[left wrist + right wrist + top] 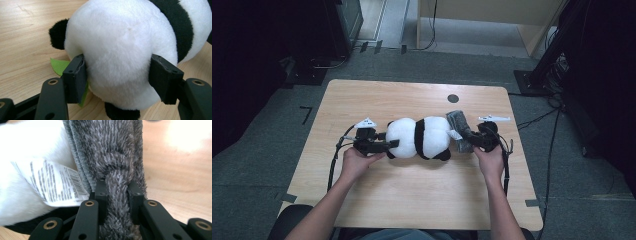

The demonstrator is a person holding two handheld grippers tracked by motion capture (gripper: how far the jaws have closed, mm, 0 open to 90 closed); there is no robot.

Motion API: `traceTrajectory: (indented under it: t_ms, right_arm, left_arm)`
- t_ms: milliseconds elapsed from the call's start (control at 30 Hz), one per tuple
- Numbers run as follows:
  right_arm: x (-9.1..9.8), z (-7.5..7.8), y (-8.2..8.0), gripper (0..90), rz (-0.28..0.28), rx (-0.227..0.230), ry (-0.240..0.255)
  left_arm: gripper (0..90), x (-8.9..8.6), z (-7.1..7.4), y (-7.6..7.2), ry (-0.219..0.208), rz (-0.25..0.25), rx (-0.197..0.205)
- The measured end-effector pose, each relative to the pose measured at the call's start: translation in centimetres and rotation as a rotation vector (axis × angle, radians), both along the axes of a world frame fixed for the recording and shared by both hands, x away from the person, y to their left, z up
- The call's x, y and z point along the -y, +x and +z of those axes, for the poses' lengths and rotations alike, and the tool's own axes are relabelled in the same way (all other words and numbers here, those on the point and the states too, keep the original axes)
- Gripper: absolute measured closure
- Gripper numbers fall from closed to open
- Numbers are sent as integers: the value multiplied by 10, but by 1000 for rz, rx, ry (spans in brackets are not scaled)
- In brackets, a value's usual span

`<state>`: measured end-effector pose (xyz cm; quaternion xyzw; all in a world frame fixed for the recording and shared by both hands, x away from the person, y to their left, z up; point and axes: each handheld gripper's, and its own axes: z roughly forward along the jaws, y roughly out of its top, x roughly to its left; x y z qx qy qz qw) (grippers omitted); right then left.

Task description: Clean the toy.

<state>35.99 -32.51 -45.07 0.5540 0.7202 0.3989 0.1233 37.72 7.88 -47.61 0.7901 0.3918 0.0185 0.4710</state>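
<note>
Left gripper (117,75) clamped on plush panda (125,45), right gripper (117,195) pinching grey cloth (112,150) beside it

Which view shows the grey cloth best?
The right gripper view: the grey cloth is close up, its pile and stitched edge clear, pinched between the right gripper jaws beside the panda. The high view shows it small, at the panda's end. The left gripper view gives the panda's white body.
</note>
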Motion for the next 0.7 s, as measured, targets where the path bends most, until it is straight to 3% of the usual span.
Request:
traceTrajectory:
  t_ms: [100,267,500,600,700]
  right_arm:
    - [-2,16,-4,762,5,44,-12]
    - [-9,37,-12,762,31,101,13]
    - [-30,51,-19,762,101,134,22]
    - [-37,52,-19,762,132,128,35]
    - [-43,43,-16,762,145,99,17]
  left_arm:
    - [356,0,0,0,1,-1,0]
    - [355,0,-1,-1,-1,1,2]
    - [356,0,0,-1,-2,5,1]
    - [356,0,-1,-1,-3,6,0]
    - [357,0,-1,-1,-3,4,2]
